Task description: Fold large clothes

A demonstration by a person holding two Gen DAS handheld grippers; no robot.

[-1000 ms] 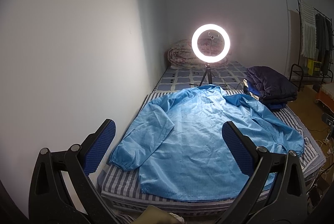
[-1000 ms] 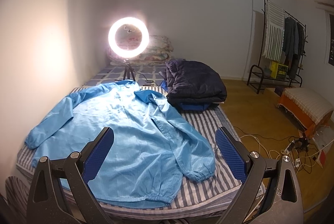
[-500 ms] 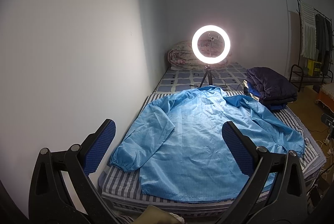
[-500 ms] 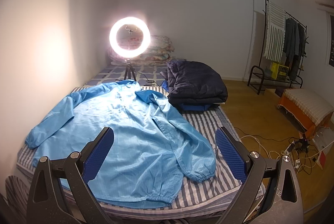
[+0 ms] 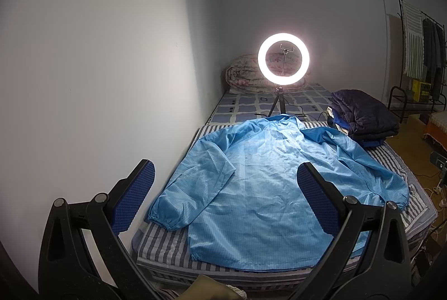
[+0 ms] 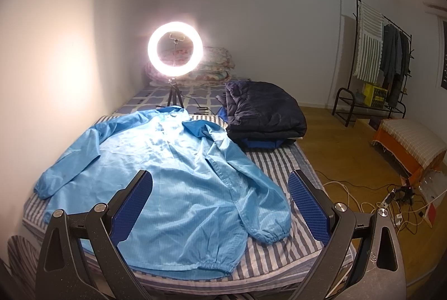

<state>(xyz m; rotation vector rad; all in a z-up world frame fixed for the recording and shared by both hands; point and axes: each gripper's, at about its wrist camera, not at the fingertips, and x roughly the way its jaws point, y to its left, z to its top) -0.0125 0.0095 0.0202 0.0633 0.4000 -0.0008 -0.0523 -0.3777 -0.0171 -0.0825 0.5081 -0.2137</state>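
Where fingers block: jacket (image 5: 265, 188) hem partly hidden.
Right view only: floor cables (image 6: 391, 205).
Left gripper (image 5: 223, 188): wide, empty.
Right gripper (image 6: 220, 196): wide, empty.

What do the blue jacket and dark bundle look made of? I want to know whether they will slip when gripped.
Blue jacket: thin synthetic weave, probably; faint sheen, fine grid, crisp wrinkles. Dark bundle: puffy quilted fabric, apparently padded; stitched channels, matte surface.

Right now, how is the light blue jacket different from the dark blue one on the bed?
The light blue jacket lies spread out flat with its sleeves out; the dark jacket is folded into a thick bundle. The light one looks thin and smooth, the dark one puffy and quilted. Both rest on the striped bed.
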